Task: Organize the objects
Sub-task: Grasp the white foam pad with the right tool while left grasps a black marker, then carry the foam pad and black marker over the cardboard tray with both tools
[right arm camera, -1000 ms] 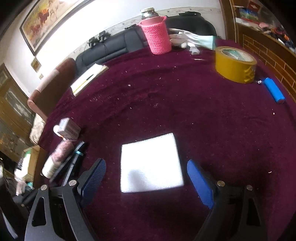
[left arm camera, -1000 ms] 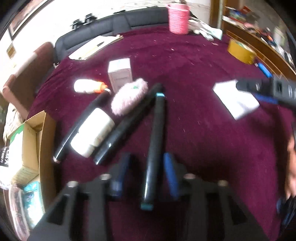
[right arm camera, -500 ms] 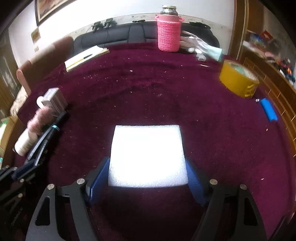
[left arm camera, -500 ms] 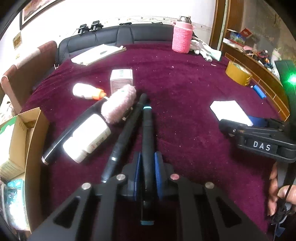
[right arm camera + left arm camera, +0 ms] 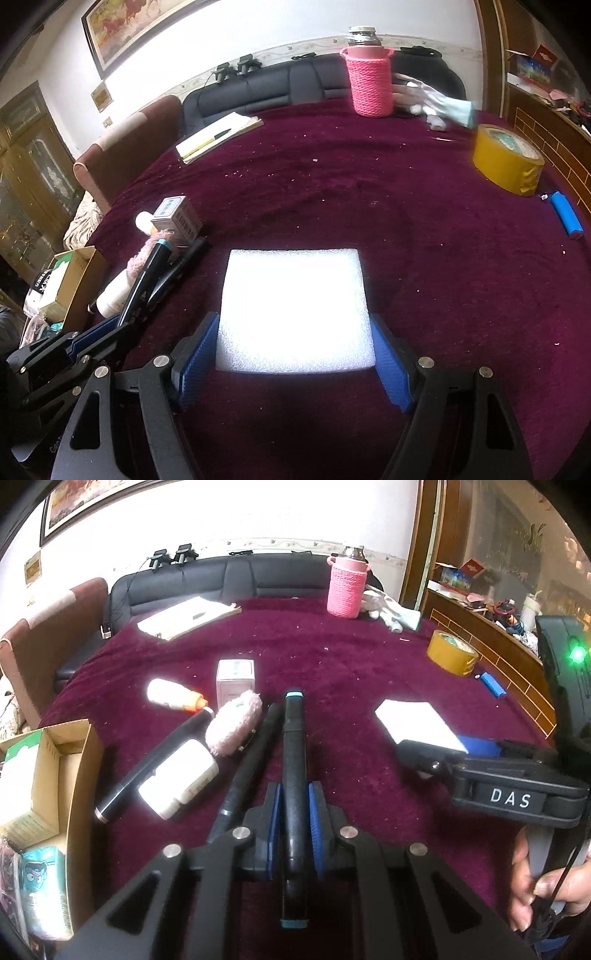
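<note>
Left gripper [image 5: 294,825] jaws clenched mid-barrel on stiff, slick marker [image 5: 294,775]; right gripper [image 5: 293,356] jaws straddle light, crushable foam [image 5: 295,308] edges, contact unclear.

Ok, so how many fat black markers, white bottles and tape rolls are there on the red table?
Black markers: 3
White bottles: 2
Tape rolls: 1
Total: 6
</note>
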Demonstrator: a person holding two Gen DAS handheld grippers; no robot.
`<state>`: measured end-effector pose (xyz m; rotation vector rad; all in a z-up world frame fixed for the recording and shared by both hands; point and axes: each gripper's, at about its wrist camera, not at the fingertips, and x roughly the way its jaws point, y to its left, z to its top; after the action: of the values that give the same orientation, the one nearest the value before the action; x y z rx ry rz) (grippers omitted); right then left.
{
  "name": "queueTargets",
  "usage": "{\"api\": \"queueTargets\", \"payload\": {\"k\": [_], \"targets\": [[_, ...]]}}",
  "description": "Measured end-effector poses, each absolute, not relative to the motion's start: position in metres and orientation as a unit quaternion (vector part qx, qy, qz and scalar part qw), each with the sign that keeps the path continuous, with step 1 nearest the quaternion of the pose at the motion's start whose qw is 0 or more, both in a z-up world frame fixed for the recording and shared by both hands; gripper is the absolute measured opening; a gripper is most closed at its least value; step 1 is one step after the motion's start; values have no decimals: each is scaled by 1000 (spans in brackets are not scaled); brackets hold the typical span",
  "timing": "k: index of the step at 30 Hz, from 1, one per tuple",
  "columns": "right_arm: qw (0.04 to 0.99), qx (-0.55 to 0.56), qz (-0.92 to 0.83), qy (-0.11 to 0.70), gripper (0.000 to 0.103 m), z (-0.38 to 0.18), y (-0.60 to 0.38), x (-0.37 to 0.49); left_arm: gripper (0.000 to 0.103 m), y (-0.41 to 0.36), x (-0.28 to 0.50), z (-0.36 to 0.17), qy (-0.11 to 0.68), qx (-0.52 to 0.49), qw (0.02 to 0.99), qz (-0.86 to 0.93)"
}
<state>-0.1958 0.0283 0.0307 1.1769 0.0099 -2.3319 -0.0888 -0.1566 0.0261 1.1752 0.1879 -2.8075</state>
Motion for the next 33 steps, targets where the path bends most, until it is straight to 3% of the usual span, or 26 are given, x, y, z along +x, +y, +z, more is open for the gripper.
{"api": "queueTargets", "payload": {"k": [21, 33], "targets": [[265, 448, -854, -12, 83, 27, 31, -197, 14, -155, -86, 29, 71, 380, 41, -921], [265, 431, -862, 8, 83, 30, 24, -188, 14, -154, -50, 56, 75, 352, 47, -932]]}}
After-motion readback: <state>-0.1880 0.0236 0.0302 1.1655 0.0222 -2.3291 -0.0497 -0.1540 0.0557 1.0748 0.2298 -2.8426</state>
